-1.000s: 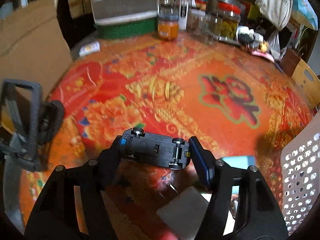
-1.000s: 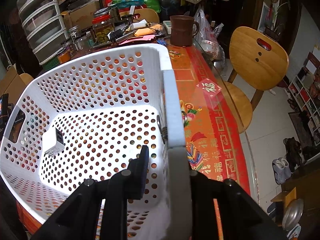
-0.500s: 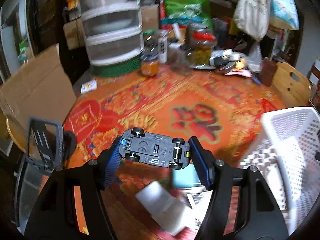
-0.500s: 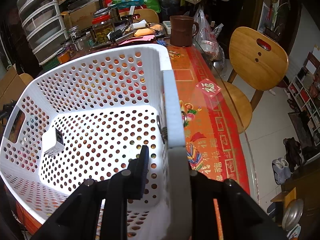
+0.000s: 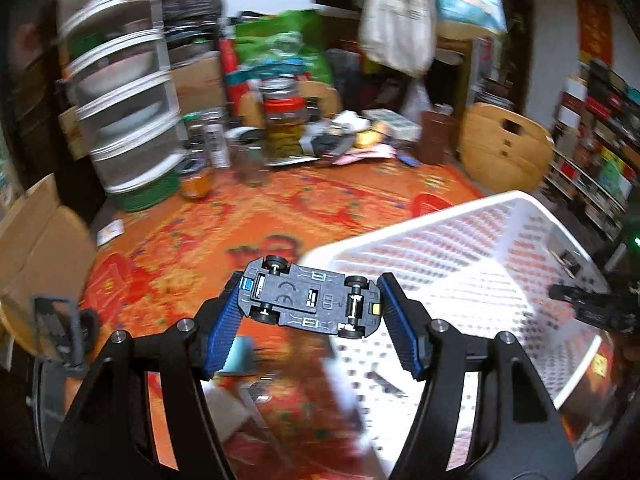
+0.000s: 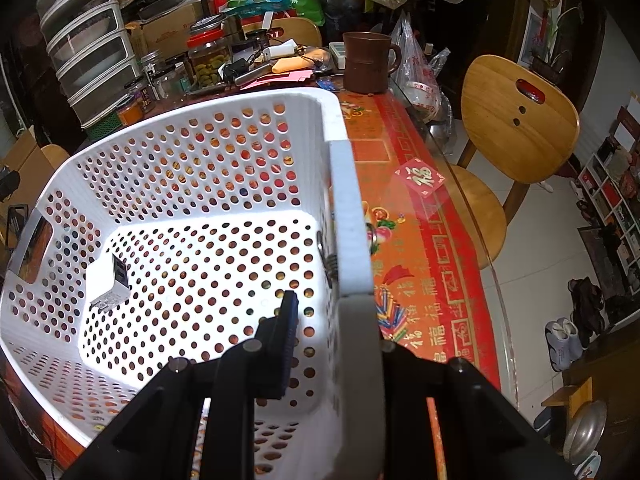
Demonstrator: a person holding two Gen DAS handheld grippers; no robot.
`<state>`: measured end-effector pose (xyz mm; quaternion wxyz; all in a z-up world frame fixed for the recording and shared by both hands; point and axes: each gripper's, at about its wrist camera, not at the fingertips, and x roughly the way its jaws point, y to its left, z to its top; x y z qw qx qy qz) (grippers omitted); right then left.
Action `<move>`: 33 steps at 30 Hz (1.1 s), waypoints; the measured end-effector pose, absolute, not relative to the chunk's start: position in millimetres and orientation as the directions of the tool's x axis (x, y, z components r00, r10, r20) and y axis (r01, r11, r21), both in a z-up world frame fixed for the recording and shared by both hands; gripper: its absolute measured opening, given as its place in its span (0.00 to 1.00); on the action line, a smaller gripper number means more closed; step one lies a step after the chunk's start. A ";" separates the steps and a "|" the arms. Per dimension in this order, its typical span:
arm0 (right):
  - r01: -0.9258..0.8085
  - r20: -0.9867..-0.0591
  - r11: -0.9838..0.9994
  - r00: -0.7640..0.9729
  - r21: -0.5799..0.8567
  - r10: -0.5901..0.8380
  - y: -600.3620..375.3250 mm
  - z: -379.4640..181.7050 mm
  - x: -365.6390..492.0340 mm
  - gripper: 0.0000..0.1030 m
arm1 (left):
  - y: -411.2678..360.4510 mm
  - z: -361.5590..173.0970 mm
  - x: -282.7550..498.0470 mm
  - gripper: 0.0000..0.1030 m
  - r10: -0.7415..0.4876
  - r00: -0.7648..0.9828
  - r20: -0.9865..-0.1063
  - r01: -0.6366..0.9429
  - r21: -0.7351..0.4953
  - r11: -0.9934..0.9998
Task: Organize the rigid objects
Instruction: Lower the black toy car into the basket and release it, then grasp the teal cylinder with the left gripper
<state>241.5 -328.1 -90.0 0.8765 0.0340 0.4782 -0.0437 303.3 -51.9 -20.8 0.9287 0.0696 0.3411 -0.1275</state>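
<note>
Jaws: left gripper (image 5: 308,300) clamps toy car (image 5: 308,296); right gripper (image 6: 324,320) pinches basket (image 6: 348,216) wall.

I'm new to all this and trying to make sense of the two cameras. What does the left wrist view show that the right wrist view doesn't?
Only the left wrist view shows the toy car, underside up, clamped between the left gripper and its blue pads.

Only the right wrist view shows the right gripper closed on the basket's rim, and a white charger lying on the basket floor.

Both show the white basket, the patterned red tablecloth and a wooden chair.
</note>
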 end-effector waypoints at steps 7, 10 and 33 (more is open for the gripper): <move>0.108 -0.841 0.994 0.540 0.021 -0.040 -328.3 -90.9 241.0 0.19 | -117.2 -34.0 287.2 0.62 -0.273 0.682 -0.678 0.430 0.070 0.900; 0.108 -0.841 0.994 0.540 0.022 -0.040 -328.4 -90.9 241.0 0.19 | -131.2 -39.3 285.7 0.62 -0.283 0.670 -0.687 0.454 0.077 0.888; 0.103 -0.843 0.995 0.537 0.017 -0.041 -325.0 -92.9 240.1 0.19 | 18.3 -31.1 279.3 0.99 -0.210 0.771 -0.601 0.243 -0.028 0.970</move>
